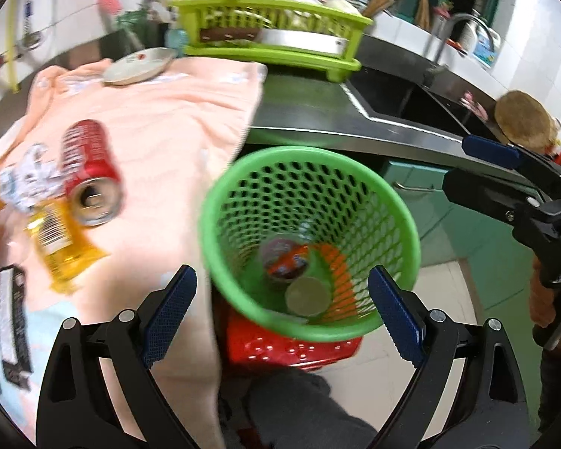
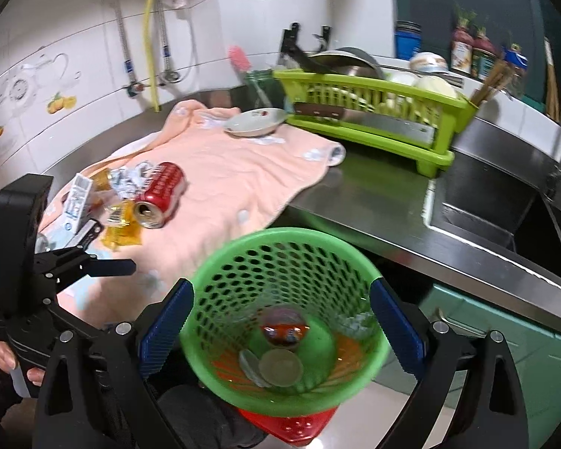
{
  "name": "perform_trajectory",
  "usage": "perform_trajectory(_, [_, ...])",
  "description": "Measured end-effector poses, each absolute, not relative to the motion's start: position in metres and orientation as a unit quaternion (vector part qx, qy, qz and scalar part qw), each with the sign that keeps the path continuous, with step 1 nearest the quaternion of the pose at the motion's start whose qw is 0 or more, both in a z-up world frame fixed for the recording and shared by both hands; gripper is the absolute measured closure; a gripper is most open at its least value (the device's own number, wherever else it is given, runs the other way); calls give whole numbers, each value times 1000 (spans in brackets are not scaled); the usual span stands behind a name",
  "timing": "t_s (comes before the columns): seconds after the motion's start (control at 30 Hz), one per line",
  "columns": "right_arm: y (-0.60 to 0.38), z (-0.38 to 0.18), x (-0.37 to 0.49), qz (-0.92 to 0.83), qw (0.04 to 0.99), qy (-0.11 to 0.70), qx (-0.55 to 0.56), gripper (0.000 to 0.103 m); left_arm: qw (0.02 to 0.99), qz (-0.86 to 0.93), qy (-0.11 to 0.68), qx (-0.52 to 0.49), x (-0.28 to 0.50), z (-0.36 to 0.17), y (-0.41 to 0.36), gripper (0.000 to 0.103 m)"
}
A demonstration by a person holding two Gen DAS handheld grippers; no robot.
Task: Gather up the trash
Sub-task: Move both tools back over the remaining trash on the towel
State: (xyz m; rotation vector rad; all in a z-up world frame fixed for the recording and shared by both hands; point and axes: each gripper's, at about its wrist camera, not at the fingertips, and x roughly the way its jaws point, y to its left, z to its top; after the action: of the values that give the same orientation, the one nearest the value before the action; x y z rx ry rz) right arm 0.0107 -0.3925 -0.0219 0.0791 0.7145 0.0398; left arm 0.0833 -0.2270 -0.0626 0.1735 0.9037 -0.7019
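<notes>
Both of my grippers hang wide apart and empty over the green mesh basket (image 1: pixel 310 239), which I take as the landmark. My left gripper (image 1: pixel 282 312) has its blue pads (image 1: pixel 170 310) spread at the basket's near rim, one pad over the cloth and the other past the rim's right side, with nothing between them. My right gripper (image 2: pixel 280 327) straddles the basket likewise, its pads (image 2: pixel 166 321) spread wider than the rim and gripping nothing. Inside the basket lie a round container with a red label (image 2: pixel 283 327), a flat round lid (image 2: pixel 280 366) and an orange wrapper (image 1: pixel 336 273) against the wall. Beneath the basket sits a red perforated stool or crate (image 1: pixel 291 348); which of the two I cannot tell. Left of the basket, on the peach towel (image 2: pixel 228 187) spread over the steel counter (image 2: pixel 374 202), the remaining trash is grouped: a red soda can (image 2: pixel 160 192) on its side with its opening facing the camera, a yellow packet (image 1: pixel 61 247) just beside it, crumpled foil (image 1: pixel 30 179) touching the can, and a white carton (image 2: pixel 76 196) at the group's far left. Beyond the basket stand a white plate (image 2: pixel 256 121) on the towel and a lime dish rack (image 2: pixel 366 116). Right of the basket is the sink (image 2: pixel 482 209).
</notes>
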Motion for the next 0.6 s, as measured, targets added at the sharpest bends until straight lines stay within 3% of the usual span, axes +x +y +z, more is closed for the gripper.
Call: perform_trajectory(0.6, [-279, -24, 59, 126, 924, 362, -6, 11, 899, -179, 398, 45, 85, -39, -67, 11])
